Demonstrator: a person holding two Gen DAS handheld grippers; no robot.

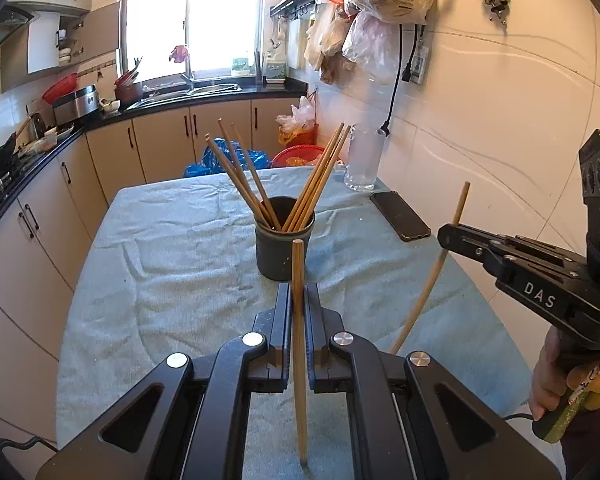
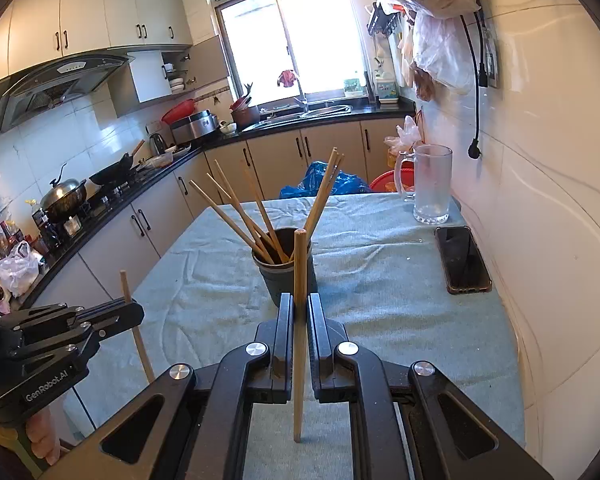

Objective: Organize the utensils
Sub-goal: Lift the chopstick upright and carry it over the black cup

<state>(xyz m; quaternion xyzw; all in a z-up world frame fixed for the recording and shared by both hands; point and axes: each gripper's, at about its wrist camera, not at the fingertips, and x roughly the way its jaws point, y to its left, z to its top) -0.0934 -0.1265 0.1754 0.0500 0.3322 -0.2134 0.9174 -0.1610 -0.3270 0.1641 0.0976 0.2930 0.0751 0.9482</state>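
Observation:
A dark grey cup (image 1: pixel 281 251) stands mid-table on the pale green cloth and holds several wooden chopsticks (image 1: pixel 244 180) fanned left and right; it also shows in the right wrist view (image 2: pixel 286 276). My left gripper (image 1: pixel 298 300) is shut on one upright chopstick (image 1: pixel 299 344), just in front of the cup. My right gripper (image 2: pixel 300 312) is shut on another upright chopstick (image 2: pixel 299 320), also just short of the cup. The right gripper shows at the right in the left wrist view (image 1: pixel 446 236), the left gripper at the left in the right wrist view (image 2: pixel 136 312).
A glass mug (image 2: pixel 432 188) and a black phone (image 2: pixel 462 260) lie at the table's far right by the white wall. The cloth-covered table (image 1: pixel 160 272) drops off at its left edge. Kitchen counters (image 2: pixel 140 184) run along the left and back.

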